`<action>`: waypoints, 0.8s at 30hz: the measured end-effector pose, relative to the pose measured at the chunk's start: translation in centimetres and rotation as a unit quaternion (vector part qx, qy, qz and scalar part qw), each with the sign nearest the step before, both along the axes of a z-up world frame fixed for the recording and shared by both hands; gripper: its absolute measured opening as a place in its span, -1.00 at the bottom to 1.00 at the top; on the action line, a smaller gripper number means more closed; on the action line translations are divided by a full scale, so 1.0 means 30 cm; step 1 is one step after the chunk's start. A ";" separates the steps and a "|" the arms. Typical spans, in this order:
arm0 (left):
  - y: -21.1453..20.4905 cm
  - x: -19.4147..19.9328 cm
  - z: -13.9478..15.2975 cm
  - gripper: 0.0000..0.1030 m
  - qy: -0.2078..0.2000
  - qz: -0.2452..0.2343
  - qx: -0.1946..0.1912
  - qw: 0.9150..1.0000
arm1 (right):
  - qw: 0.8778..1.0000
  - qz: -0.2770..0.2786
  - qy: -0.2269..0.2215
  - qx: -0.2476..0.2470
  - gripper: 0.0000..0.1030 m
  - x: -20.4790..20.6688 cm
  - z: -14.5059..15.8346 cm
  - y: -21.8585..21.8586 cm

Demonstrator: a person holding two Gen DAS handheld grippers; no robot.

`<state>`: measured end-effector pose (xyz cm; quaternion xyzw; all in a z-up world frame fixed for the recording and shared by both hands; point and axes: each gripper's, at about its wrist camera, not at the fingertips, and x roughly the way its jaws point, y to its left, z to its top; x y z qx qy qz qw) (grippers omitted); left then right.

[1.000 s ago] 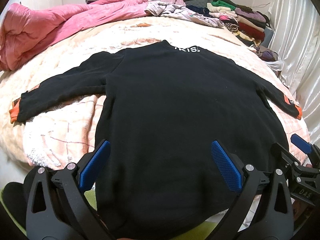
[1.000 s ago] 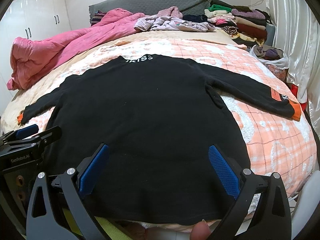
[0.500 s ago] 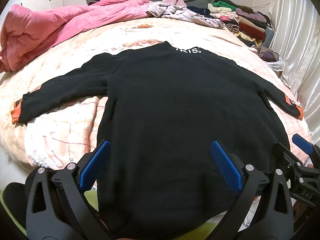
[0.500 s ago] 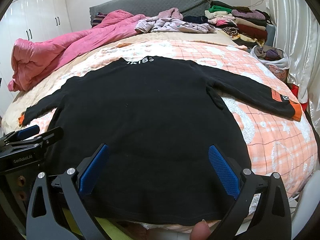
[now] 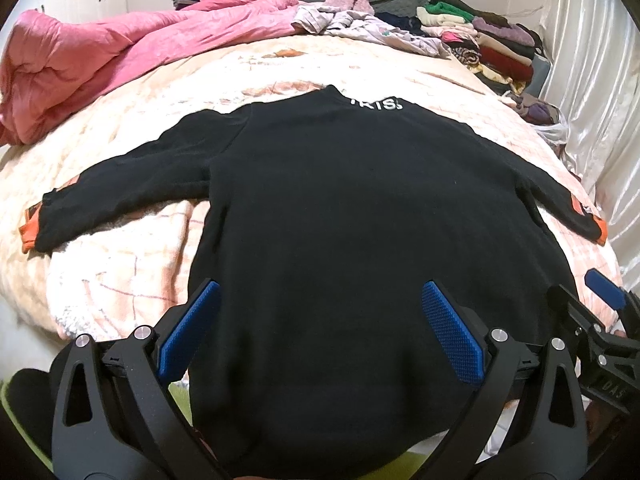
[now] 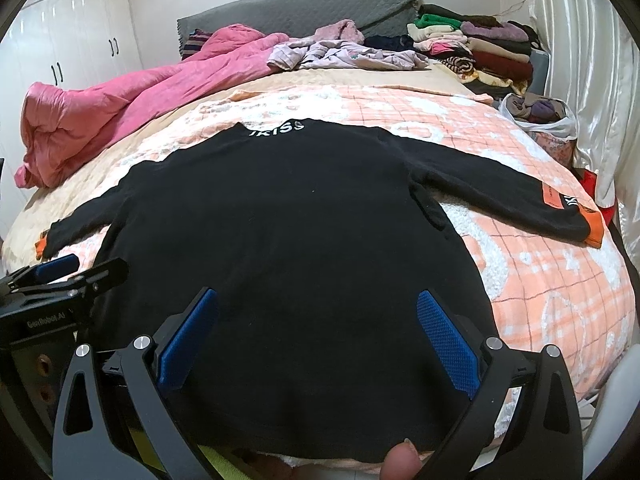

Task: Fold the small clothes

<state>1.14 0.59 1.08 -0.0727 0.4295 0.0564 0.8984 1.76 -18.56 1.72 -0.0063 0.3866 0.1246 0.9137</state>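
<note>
A black long-sleeved sweater (image 5: 352, 208) lies flat on the bed, back up, sleeves spread, orange cuffs, white lettering at the collar; it also shows in the right wrist view (image 6: 288, 232). My left gripper (image 5: 320, 332) is open and empty above its hem, toward the left side. My right gripper (image 6: 316, 332) is open and empty above the hem, toward the right side. The right gripper shows at the right edge of the left wrist view (image 5: 600, 320), and the left gripper at the left edge of the right wrist view (image 6: 60, 280).
The bed has a peach checked blanket (image 6: 540, 264). A pink duvet (image 5: 100, 60) lies bunched at the far left. Loose clothes (image 6: 344, 52) and a stack of folded clothes (image 6: 480, 48) sit at the head. A bag of clothes (image 6: 540, 116) stands by the curtain.
Both grippers have drawn back and risen slightly, so the sweater looks a little farther away. Both stay open. The sweater has not moved.
</note>
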 end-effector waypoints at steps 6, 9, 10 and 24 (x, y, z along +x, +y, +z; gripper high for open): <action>-0.009 0.038 0.017 0.83 -0.005 0.003 0.003 1.000 | 1.000 -0.015 -0.005 0.002 0.92 0.039 0.006 -0.031; -0.014 0.065 0.023 0.83 -0.005 0.003 0.003 1.000 | 1.000 -0.026 -0.007 0.002 0.92 0.063 0.009 -0.052; -0.015 0.074 0.025 0.83 -0.005 0.002 0.003 1.000 | 1.000 -0.029 -0.008 0.002 0.92 0.069 0.009 -0.062; -0.028 0.189 0.026 0.83 0.000 -0.005 -0.005 1.000 | 0.996 -0.086 -0.005 -0.001 0.92 0.170 -0.006 -0.196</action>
